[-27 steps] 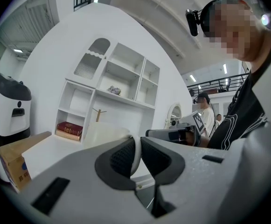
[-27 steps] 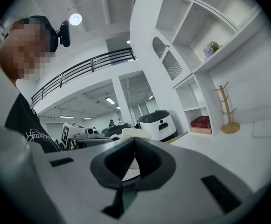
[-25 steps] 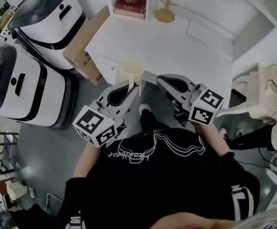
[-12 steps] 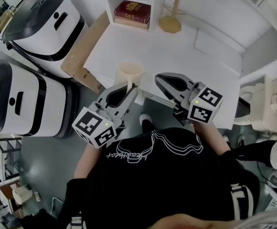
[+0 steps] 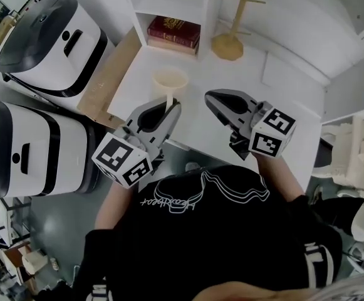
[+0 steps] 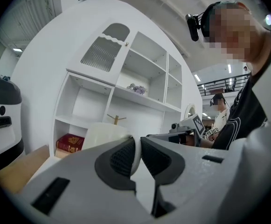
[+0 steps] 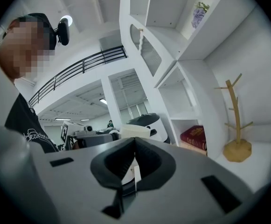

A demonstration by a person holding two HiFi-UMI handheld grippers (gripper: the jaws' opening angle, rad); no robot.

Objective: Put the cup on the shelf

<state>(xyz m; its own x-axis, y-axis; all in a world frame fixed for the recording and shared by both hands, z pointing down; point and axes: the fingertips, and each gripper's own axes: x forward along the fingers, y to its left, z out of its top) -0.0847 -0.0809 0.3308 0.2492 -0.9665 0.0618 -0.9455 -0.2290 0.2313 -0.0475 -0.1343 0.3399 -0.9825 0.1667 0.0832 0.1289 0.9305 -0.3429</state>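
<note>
Above the table (image 5: 282, 99), empty cup (image 5: 170, 80) in left gripper (image 5: 172, 107)
Jaws clamp its handle (image 5: 169, 96); right gripper (image 5: 209, 96) closed; red book (image 5: 174, 31) in shelf (image 5: 214, 5)

**Little legible print**

White script runs across the black shirt (image 5: 169, 202); it lies upside down in the head view and looks like "heartbeat", though the letters are not sharp; the cubes on the left gripper (image 5: 172, 103) and the right gripper (image 5: 210, 96) carry square black-and-white coded markers (image 5: 123, 163), patterns without letters; the red book (image 5: 174, 30) bears a gold emblem, its lettering too small to read.
</note>
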